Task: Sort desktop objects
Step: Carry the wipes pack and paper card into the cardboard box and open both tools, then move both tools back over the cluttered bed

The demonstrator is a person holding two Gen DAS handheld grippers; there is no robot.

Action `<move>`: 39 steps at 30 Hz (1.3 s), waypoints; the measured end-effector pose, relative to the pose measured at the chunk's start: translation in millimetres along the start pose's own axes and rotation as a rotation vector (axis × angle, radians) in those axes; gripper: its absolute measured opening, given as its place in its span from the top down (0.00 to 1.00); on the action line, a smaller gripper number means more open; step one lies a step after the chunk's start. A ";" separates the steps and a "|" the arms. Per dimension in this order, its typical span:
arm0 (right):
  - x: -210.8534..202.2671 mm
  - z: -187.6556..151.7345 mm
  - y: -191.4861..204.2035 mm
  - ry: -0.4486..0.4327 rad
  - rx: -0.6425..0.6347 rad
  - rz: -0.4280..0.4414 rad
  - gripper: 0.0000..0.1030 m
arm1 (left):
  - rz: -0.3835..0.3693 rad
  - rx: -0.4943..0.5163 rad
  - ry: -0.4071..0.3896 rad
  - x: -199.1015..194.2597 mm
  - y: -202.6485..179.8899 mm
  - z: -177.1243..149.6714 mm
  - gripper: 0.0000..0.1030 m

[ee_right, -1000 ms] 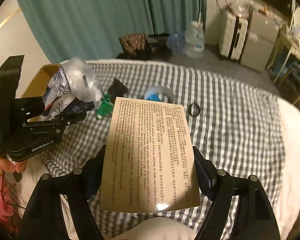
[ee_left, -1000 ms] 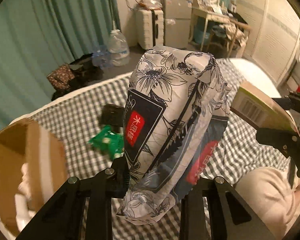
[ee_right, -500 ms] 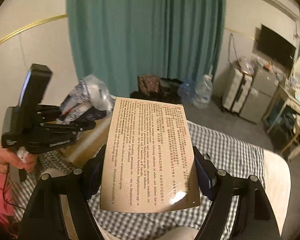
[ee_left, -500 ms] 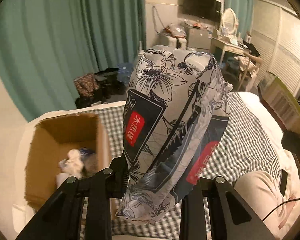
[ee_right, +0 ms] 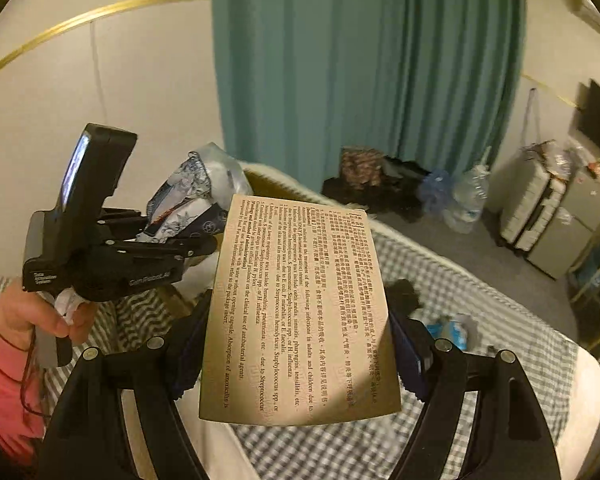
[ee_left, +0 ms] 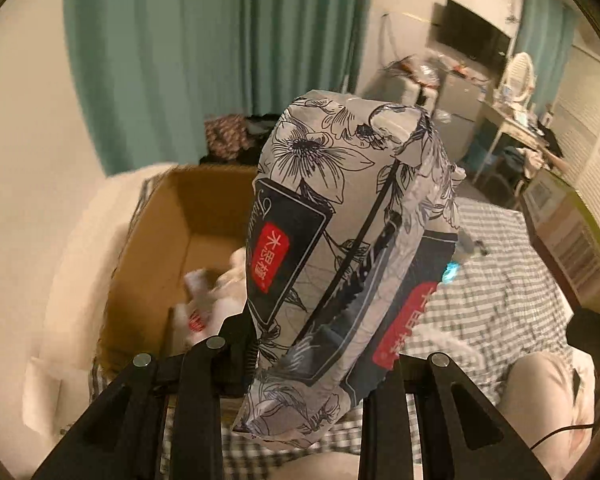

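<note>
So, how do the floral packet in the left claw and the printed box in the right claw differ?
The floral packet is soft, puffy plastic, wrinkled; the printed box is flat, stiff card with straight edges. The packet shows black flower drawings and red labels; the box shows only dense lines of text on tan. The packet is squeezed narrow by the left claw; the box spans a wide right claw. Both are held up, clamped at their lower part.

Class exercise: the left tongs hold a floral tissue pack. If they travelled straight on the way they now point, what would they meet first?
Probably the open cardboard box, just beyond the left tongs and their tissue pack; depth is uncertain.
</note>
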State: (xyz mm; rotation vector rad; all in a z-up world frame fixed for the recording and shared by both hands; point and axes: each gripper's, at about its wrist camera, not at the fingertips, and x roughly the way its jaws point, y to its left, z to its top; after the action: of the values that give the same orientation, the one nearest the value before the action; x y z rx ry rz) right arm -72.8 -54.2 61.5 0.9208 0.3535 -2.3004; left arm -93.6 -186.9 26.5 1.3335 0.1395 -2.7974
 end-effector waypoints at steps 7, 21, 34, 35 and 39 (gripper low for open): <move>76.1 6.2 34.8 0.095 -0.028 0.079 0.24 | 0.020 -0.085 0.090 45.8 56.6 -18.6 0.73; 178.5 44.4 27.1 0.167 0.077 0.160 0.24 | 0.072 -0.035 0.046 62.2 76.3 -24.2 0.17; 149.1 44.9 9.5 0.101 0.142 0.053 0.21 | 0.055 -0.004 0.001 27.2 50.7 -28.7 0.06; 138.2 38.9 2.9 0.087 0.147 0.028 0.21 | 0.070 0.005 -0.001 24.5 45.4 -27.6 0.05; 98.9 19.9 -33.6 0.045 0.242 -0.005 0.21 | 0.112 0.014 0.022 10.8 16.7 -24.9 0.04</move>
State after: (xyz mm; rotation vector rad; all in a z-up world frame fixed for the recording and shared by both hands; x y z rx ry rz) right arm -160.1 -82.5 7.8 1.0916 0.0971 -2.3654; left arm -79.9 -201.1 1.4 1.3321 0.0452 -2.6970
